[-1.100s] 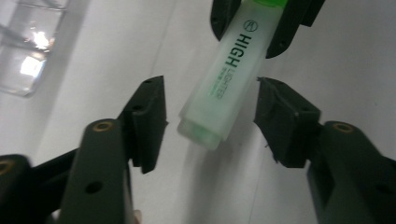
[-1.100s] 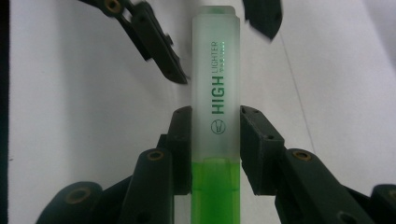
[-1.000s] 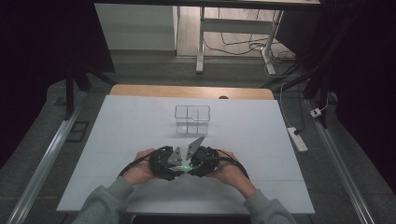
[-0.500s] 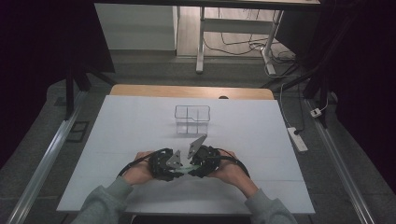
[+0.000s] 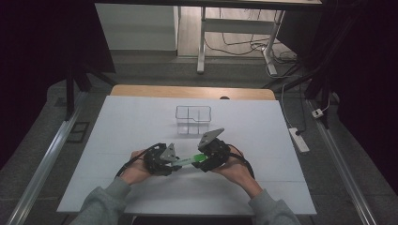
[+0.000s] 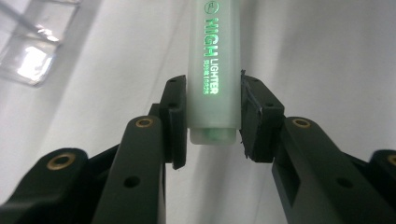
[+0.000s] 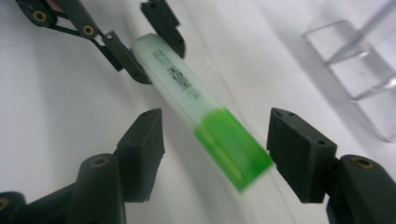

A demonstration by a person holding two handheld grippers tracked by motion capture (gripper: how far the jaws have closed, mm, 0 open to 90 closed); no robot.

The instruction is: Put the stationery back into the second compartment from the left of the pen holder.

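The highlighter (image 6: pixel 214 70) hung just above the table (image 5: pixel 117 122) at lower centre of the high view, pinched at its pale butt end by the left gripper (image 6: pixel 212 119). That one-ended hold could let it droop or twist. The right gripper (image 7: pixel 217 151) had just been opening, pads clear of the green cap (image 7: pixel 233 147) between them. The body was translucent white with green lettering.

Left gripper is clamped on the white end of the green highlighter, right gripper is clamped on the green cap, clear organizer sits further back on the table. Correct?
One thing is off: the right gripper isn't clamped on the green cap. Its jaws have just been opening and stand clear on both sides of the cap, as the right gripper view shows. The left gripper does grip the highlighter by its white end, and the clear organizer sits further back.
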